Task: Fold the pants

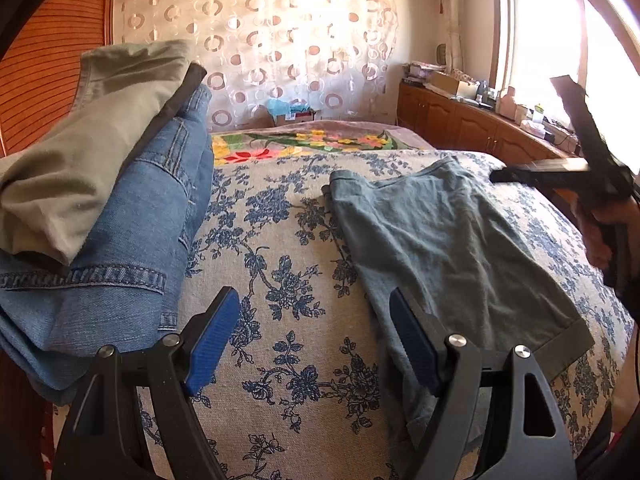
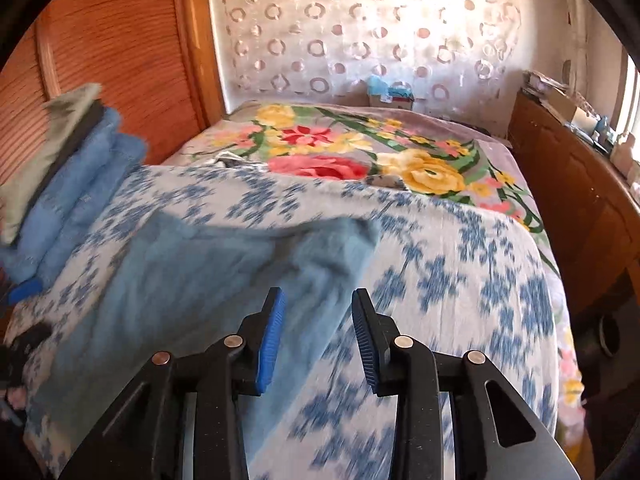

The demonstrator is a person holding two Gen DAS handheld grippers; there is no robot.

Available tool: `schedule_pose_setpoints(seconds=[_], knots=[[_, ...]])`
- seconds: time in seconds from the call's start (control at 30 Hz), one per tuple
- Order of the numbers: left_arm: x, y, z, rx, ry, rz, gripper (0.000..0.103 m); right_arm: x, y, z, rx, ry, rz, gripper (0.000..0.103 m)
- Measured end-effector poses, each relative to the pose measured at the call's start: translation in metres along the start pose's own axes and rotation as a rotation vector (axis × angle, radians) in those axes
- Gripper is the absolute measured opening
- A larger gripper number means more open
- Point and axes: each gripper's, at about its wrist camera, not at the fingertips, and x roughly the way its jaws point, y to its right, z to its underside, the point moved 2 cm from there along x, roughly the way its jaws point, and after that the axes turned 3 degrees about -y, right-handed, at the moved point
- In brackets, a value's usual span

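Note:
Grey-blue pants (image 1: 448, 248) lie folded flat on the blue-flowered bedspread (image 1: 288, 240), right of centre. My left gripper (image 1: 316, 320) is open and empty, low over the near edge, its right finger by the pants' near left corner. My right gripper (image 2: 318, 320) is open and empty above the pants' right edge (image 2: 224, 272); this view is motion-blurred. The right gripper also shows in the left wrist view (image 1: 560, 168), held above the pants' far right side.
A stack of folded clothes lies at the left: blue jeans (image 1: 132, 232) under olive trousers (image 1: 88, 132). A floral blanket (image 2: 360, 152) covers the far bed. A wooden cabinet (image 1: 472, 124) with clutter stands right; a wooden wardrobe (image 2: 120, 60) stands left.

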Motion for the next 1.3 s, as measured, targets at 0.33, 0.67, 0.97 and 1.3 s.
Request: schedule_pose_setpoints(seconds=[0.33,0.67,0.97,1.3], knots=[[-0.024,0.024,0.024,0.02,-0.031,0.068,0.078,-0.06,-0.029,0.087,-0.047,-0.015,-0.087,0.036],[-0.038,0.039,0.051,0.013,-0.071,0.125,0.054,-0.078,-0.041,0.124,-0.014,-0.031,-0.11,0.036],[-0.041,0.045,0.063,0.004,-0.082,0.143,0.033,-0.087,-0.049,0.135,-0.006,-0.058,-0.133,0.036],[-0.057,0.046,0.064,0.029,-0.046,0.158,0.008,-0.082,-0.05,0.139,0.022,-0.049,-0.126,0.036]])
